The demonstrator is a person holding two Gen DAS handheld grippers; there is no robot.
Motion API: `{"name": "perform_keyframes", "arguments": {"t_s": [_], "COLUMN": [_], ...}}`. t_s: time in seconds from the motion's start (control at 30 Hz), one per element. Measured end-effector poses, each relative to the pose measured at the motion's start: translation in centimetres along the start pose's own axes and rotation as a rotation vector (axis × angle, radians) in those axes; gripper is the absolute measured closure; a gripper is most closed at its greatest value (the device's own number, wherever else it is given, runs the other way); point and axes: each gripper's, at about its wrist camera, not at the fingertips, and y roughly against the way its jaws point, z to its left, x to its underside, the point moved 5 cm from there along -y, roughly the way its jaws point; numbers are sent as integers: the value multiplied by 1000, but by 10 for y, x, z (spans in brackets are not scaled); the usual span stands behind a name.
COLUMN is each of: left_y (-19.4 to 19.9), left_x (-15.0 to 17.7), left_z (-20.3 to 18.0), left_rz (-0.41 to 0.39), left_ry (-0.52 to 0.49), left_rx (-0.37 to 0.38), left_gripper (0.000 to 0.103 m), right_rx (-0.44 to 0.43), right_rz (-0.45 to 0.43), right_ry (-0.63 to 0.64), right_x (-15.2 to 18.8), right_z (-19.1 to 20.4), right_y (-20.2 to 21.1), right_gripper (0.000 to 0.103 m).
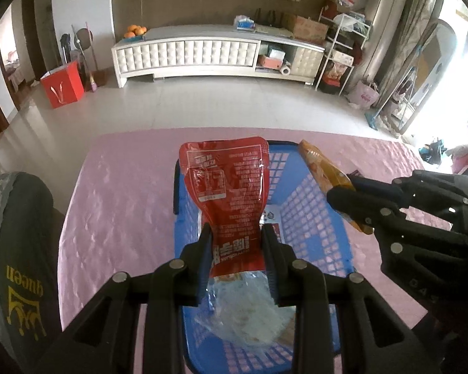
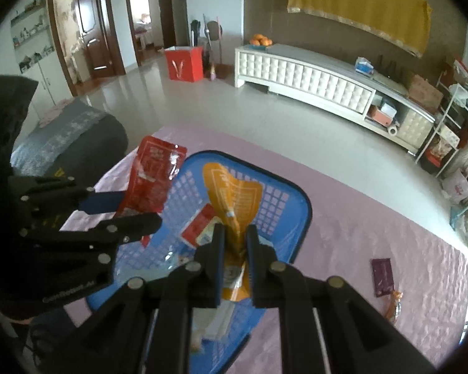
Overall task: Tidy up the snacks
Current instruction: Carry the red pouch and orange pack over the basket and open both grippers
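My left gripper [image 1: 236, 233] is shut on a red snack pouch [image 1: 227, 187] and holds it upright above the blue plastic basket [image 1: 315, 218]. My right gripper [image 2: 235, 233] is shut on an orange snack pouch [image 2: 234, 199] and holds it over the same basket [image 2: 284, 205]. In the left wrist view the right gripper [image 1: 352, 199] comes in from the right with the orange pouch [image 1: 321, 165]. In the right wrist view the left gripper [image 2: 121, 212] is at the left with the red pouch [image 2: 153, 180]. A clear wrapped snack [image 1: 249, 311] and a small red packet [image 2: 199, 224] lie in the basket.
The basket stands on a pink tablecloth [image 1: 115, 212]. A dark purple packet [image 2: 382, 275] and a small orange wrapper [image 2: 394, 307] lie on the cloth [image 2: 374, 233] to the right. A dark cushion [image 1: 18, 249] with gold lettering is at the table's left edge.
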Motion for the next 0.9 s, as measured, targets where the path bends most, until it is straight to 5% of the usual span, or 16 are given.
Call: {"name": "perform_keyframes", "arguments": {"t_s": [0.3,0.37,0.63,0.9], "left_y": [-29,-32,-30,1], "left_x": [-8,-10,-6,2], "left_z": [2,4,14,11], "left_rz": [37,33,46,3], "left_ry": [-4,-2,31,12], "left_rx": [13,-8,-41,-54], "left_gripper": [75,63,52,49], "right_rx": [40,25,24,22], "right_rz": [23,20,83,69], "right_ry": [56,56,-45,-62], "right_x": [-3,-3,3,5], "right_z": [0,-1,-19,-16], "right_y": [-25,-27,-38,-17], "right_gripper": [85,73,31,29]}}
